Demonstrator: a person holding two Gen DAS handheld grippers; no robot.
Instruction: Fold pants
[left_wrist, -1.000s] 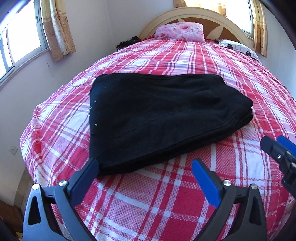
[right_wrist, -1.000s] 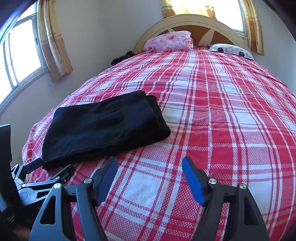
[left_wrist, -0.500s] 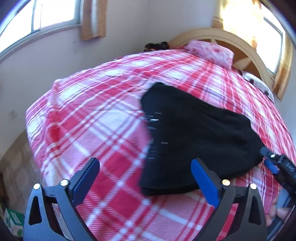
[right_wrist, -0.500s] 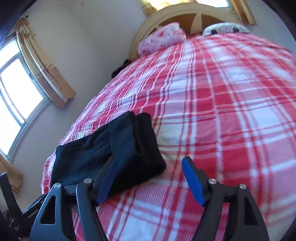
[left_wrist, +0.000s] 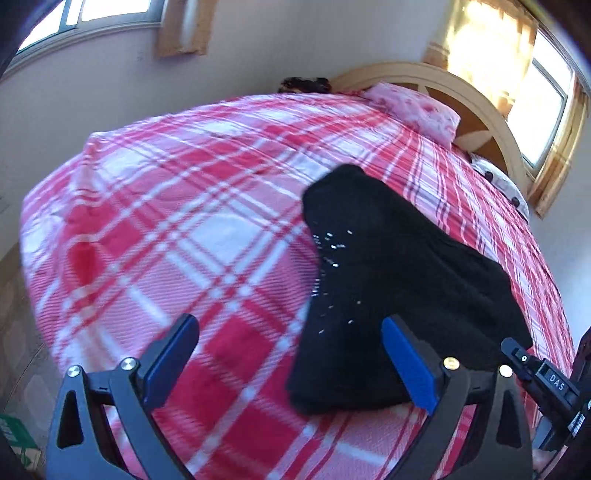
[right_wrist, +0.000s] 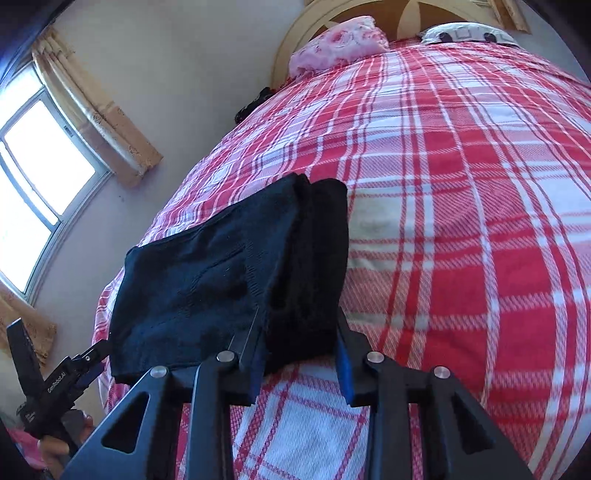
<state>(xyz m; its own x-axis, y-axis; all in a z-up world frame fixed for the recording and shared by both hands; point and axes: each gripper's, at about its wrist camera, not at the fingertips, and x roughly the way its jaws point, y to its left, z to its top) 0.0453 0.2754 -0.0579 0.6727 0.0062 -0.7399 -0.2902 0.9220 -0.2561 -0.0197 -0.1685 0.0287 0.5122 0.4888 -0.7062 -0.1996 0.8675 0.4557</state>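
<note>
Folded black pants (right_wrist: 229, 280) lying flat on the plaid bed (right_wrist: 461, 206), near its foot end. Right gripper (right_wrist: 301, 363) at the stack's thick folded end, jaws just been closing, now clamped on that end. Left gripper (left_wrist: 288, 360) at the opposite end, jaws spread wide, near corner of pants between them, pads not pressing. Pink pillow (right_wrist: 338, 42) at headboard. No containers visible.

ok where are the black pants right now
The folded black pants lie on the plaid bed near its foot, their thick end between the right hand-held gripper fingers.
</note>
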